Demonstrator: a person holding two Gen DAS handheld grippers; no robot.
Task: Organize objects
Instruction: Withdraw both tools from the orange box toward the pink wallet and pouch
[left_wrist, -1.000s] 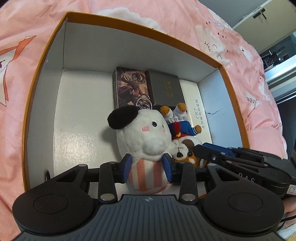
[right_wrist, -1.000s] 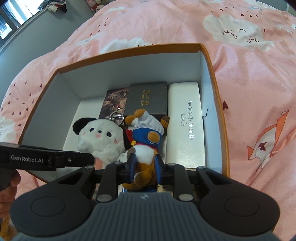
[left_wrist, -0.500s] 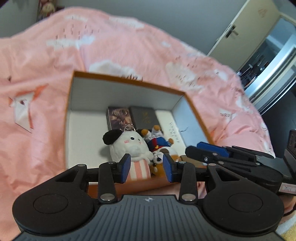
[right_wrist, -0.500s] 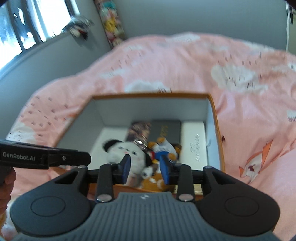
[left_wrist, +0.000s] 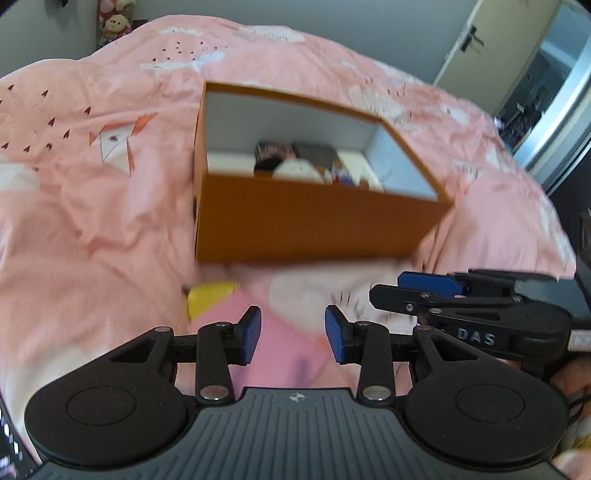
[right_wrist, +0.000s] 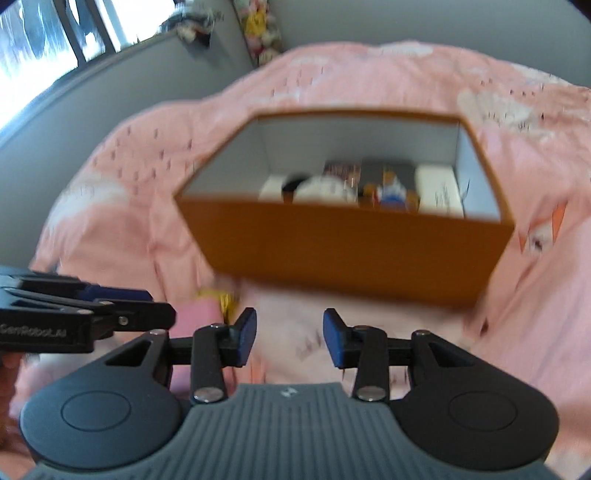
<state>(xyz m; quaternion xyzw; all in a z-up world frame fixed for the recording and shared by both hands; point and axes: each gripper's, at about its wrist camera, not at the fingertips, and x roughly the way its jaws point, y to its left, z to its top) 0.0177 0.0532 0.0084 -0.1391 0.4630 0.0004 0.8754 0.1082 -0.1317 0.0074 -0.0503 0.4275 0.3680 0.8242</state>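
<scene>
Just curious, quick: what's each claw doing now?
Left gripper: open, empty.
Right gripper: opening, empty.

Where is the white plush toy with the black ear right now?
In both wrist views the white plush toy lies inside the orange box on the pink bedspread, behind the near wall, left of the blue-dressed plush.

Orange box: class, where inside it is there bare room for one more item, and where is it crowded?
Inside the orange box, bare floor lies between its left wall and the white plush. From that plush rightward it is crowded: the sailor toy, dark cases behind, and the white case against the right wall.
</scene>
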